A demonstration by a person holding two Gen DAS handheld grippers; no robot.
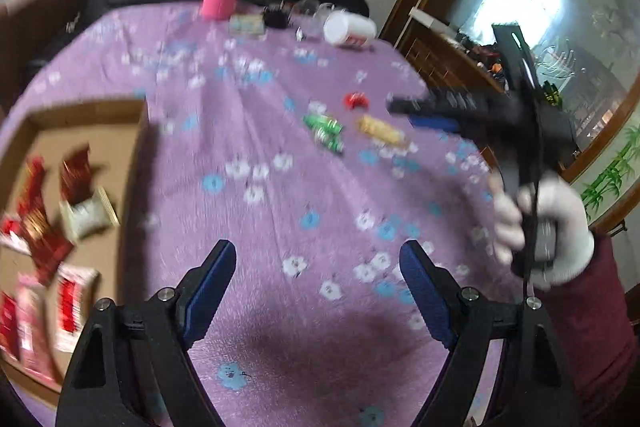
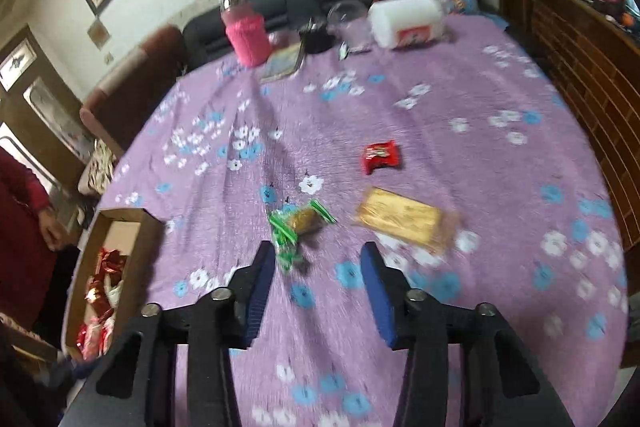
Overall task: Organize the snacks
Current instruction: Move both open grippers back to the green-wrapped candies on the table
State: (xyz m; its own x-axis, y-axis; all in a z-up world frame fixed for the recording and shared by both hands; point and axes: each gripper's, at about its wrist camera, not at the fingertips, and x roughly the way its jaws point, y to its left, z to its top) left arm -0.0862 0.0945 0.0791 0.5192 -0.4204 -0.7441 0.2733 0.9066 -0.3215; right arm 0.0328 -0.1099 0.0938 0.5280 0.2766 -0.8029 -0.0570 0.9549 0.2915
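Both hand-held grippers are empty, jaws apart: left hand-held gripper (image 1: 316, 287) over bare purple floral cloth, right hand-held gripper (image 2: 320, 283) just below the green-wrapped snack (image 2: 298, 227) at frame centre. Straddle its middle squarely, then carry it to the brown cardboard box (image 2: 120, 223) at lower left.

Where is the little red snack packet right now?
The red snack packet lies on the purple tablecloth in the right wrist view, right of centre, just beyond the yellow wafer packet and apart from it.

surface: purple floral tablecloth (image 2: 460, 99) | on it: cardboard box (image 2: 120, 223), green snack (image 2: 296, 227), yellow snack (image 2: 404, 219), red snack (image 2: 380, 155), pink bottle (image 2: 246, 35)
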